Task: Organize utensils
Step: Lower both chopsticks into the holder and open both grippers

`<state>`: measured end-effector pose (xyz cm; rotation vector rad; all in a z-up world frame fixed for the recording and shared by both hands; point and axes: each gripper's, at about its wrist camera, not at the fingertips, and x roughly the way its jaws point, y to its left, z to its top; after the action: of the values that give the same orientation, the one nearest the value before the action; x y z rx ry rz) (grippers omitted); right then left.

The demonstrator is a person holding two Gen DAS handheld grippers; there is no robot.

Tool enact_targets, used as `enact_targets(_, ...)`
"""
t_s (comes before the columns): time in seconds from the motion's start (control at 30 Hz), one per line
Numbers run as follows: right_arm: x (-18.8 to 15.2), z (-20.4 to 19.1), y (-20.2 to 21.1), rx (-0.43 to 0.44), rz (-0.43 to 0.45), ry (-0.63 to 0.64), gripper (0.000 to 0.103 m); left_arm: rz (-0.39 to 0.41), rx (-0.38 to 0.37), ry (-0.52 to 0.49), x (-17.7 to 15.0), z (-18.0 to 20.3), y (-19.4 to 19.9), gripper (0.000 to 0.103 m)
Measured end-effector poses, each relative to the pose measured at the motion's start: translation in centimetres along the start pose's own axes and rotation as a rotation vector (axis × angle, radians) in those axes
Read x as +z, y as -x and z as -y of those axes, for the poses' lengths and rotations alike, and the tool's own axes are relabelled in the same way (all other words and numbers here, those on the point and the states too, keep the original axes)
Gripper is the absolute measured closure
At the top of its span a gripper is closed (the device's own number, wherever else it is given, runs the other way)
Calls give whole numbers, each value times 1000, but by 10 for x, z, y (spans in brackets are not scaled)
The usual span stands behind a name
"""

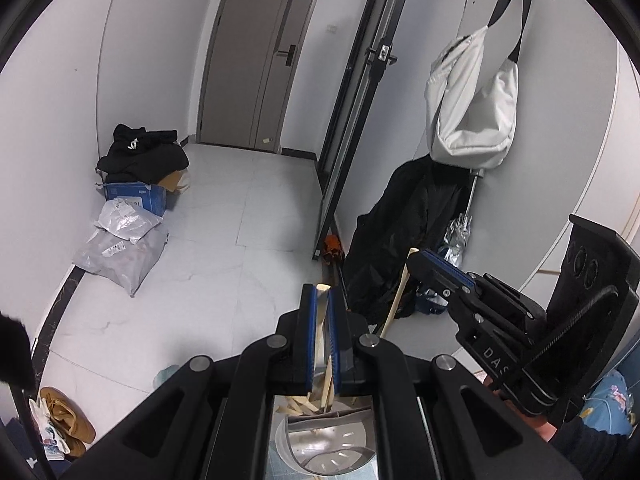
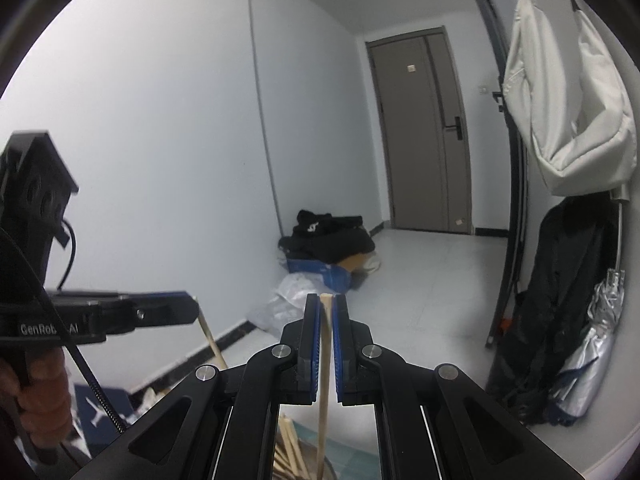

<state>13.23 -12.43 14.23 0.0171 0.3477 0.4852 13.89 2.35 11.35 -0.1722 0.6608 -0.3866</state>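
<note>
Chopstick clamped between left tongs; another in right tongs.

Both wrist views face the hallway door, sharing it.

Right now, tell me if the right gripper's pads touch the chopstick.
Touching. The right wrist view shows the right gripper shut, blue pads pressed on the wooden chopstick running between them.
</note>
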Motion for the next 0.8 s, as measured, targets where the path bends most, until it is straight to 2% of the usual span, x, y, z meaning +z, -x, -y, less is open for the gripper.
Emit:
enact_targets(0.47, -28, 2, 8, 29, -46, 31, 98, -75, 5, -33, -14, 5, -22, 100)
enact_targets(0.7, -53, 3, 1, 55, -120, 16, 98, -118, 1, -25, -24, 5, -36, 100)
enact_targets(0.8, -61, 5, -3, 86, -158, -14, 95, -123, 26, -16, -25, 2, -35, 100)
